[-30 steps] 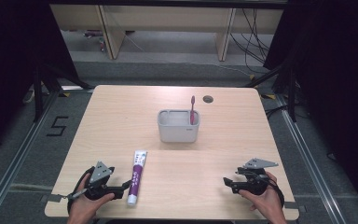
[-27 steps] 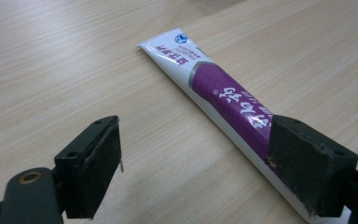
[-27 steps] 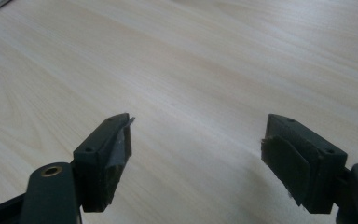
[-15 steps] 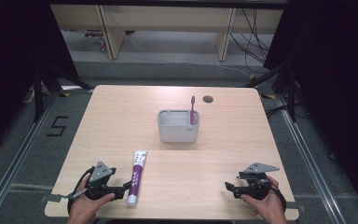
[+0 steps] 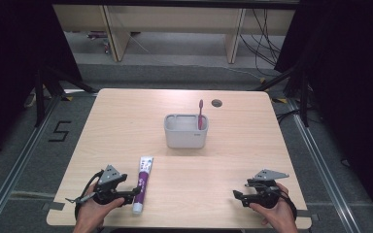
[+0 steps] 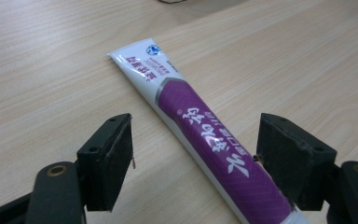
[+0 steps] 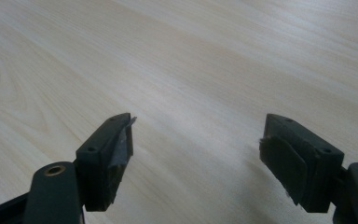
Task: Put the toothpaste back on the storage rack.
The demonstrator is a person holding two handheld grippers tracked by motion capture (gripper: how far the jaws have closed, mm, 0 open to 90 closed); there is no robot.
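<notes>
The white and purple toothpaste tube lies flat on the pale wooden desk, near its front edge and left of centre, its crimped white end pointing away from the person and its cap end towards them. In the left gripper view the tube runs slantwise between the two black fingers, the right one of which stands just beside, perhaps touching, the tube's purple part near the cap, while the left one stands apart from it. The left gripper, held in the person's left hand, has just been closing its fingers, yet they are not pressing on the tube. The right gripper rests at the front right of the desk, well apart from the tube, its fingers spread wide with bare wood between them. Farther back, at the desk's middle, stands a grey rectangular plastic holder with a pink toothbrush upright in its right compartment.
</notes>
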